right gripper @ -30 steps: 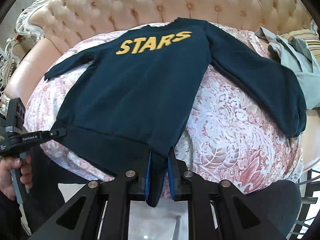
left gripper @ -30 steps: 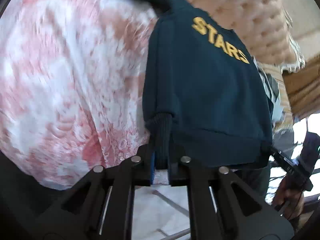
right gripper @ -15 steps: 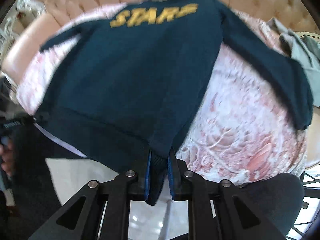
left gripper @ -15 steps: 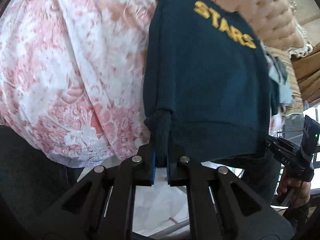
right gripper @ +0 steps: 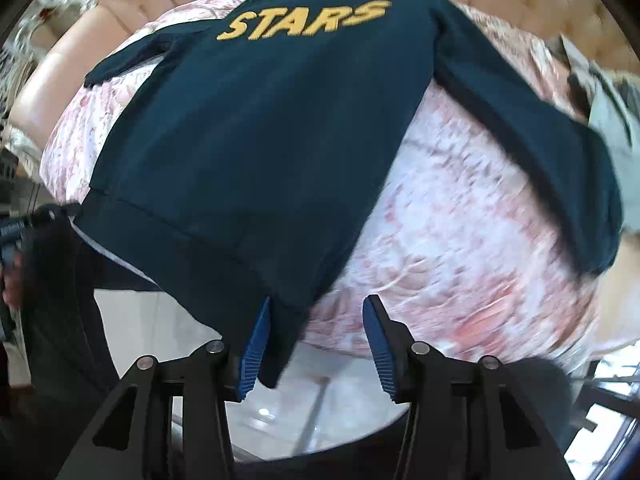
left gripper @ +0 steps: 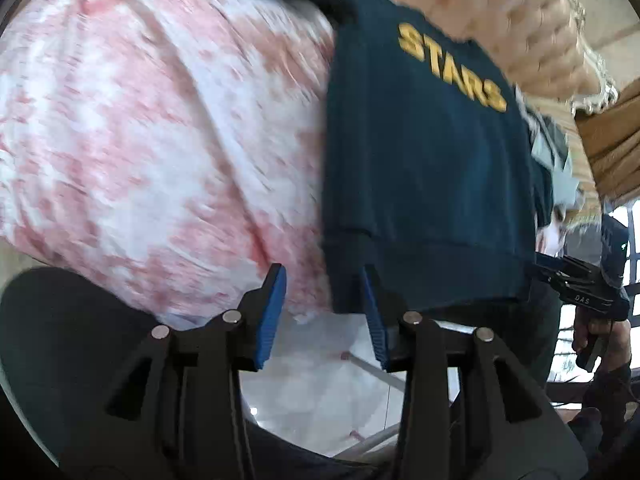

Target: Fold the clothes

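A dark teal sweatshirt (right gripper: 272, 128) with yellow "STARS" lettering lies spread face up on a pink and white floral bedspread (right gripper: 460, 220), its hem hanging over the near edge. My left gripper (left gripper: 322, 280) is open at the hem's left corner, blue pads apart, nothing held. My right gripper (right gripper: 316, 320) is open at the hem's right corner; the loose corner hangs between its pads, close to the left one. The sweatshirt (left gripper: 424, 168) fills the right of the left wrist view. One sleeve (right gripper: 532, 136) stretches out to the right, the other (right gripper: 132, 60) to the far left.
A tufted beige headboard (left gripper: 520, 28) stands behind the bed. Grey-green clothes (right gripper: 608, 120) lie at the bed's right side. A hand holds the right gripper (left gripper: 588, 292) at the right of the left wrist view. White tiled floor (right gripper: 288, 408) shows below the bed edge.
Both grippers have opened and let go of the hem corners they were shut on. The sweatshirt now rests on the bed with its hem over the edge.
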Action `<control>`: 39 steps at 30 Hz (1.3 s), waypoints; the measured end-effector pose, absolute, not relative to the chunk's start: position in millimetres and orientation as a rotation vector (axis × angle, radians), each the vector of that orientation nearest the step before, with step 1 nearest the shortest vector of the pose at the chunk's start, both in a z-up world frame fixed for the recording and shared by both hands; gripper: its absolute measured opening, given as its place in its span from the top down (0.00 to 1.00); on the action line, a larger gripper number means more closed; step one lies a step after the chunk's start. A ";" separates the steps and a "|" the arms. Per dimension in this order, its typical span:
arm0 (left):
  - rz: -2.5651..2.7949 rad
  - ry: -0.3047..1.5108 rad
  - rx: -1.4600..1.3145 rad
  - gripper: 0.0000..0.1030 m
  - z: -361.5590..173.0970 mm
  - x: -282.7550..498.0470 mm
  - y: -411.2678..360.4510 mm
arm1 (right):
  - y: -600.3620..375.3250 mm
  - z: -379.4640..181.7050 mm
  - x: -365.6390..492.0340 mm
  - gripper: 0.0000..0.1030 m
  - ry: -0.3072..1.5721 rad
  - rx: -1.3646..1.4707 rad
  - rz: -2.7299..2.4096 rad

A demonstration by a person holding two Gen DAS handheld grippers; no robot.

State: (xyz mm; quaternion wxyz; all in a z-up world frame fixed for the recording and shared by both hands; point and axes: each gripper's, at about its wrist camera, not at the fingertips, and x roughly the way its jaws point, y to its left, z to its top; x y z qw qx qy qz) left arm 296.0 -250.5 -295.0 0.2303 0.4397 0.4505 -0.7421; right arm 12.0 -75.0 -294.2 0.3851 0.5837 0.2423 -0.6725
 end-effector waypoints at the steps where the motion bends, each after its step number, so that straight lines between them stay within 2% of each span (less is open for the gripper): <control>1: -2.036 1.247 1.186 0.57 -292.0 299.8 -256.4 | -81.6 -290.2 -5.3 0.53 0.608 1.472 -1.748; 5: -2.062 1.144 1.109 0.57 -279.6 288.6 -282.4 | -108.2 -274.1 -74.5 0.52 0.568 1.406 -1.884; 8: -2.135 1.009 1.070 0.54 -272.6 269.1 -311.2 | -128.1 -262.0 -126.3 0.31 0.536 1.353 -1.985; 11: -2.228 0.884 1.070 0.51 -261.8 237.3 -356.5 | -148.0 -249.9 -178.2 0.31 0.502 1.297 -2.084; 14: -2.301 0.836 1.131 0.50 -257.5 187.9 -414.2 | -167.9 -237.8 -230.0 0.31 0.467 1.236 -2.182; 18: -2.375 0.730 1.264 0.50 -259.6 126.5 -464.4 | -209.1 -289.1 -296.9 0.31 0.462 1.404 -2.037; 24: -2.483 0.647 1.421 0.50 -281.0 48.6 -489.2 | -207.2 -333.6 -295.5 0.31 0.706 1.378 -2.043; 28: -2.553 0.611 1.480 0.50 -294.2 12.7 -487.6 | -198.3 -326.9 -301.6 0.31 0.796 1.326 -2.195; 32: -2.572 0.608 1.517 0.50 -308.6 -12.7 -495.8 | -196.5 -280.5 -293.8 0.31 0.601 1.191 -2.178; 34: -2.589 0.607 1.561 0.50 -315.2 -20.3 -499.2 | -213.6 -264.8 -281.4 0.30 0.562 1.136 -2.034; 35: -2.588 0.603 1.596 0.50 -318.2 -22.9 -498.9 | -224.6 -262.2 -275.7 0.23 0.549 1.133 -1.930; 36: -2.586 0.599 1.631 0.50 -321.2 -25.6 -498.6 | -235.6 -259.6 -270.1 0.22 0.534 1.129 -1.827; 37: -2.584 0.595 1.666 0.53 -324.2 -28.2 -498.2 | -248.4 -264.1 -265.6 0.22 0.549 1.145 -1.751; 38: -2.586 0.600 1.678 0.60 -323.5 -28.5 -498.9 | -255.4 -267.9 -260.7 0.22 0.591 1.150 -1.702; 39: -2.589 0.611 1.679 0.77 -321.1 -27.7 -500.2 | -262.5 -271.7 -255.7 0.22 0.631 1.156 -1.653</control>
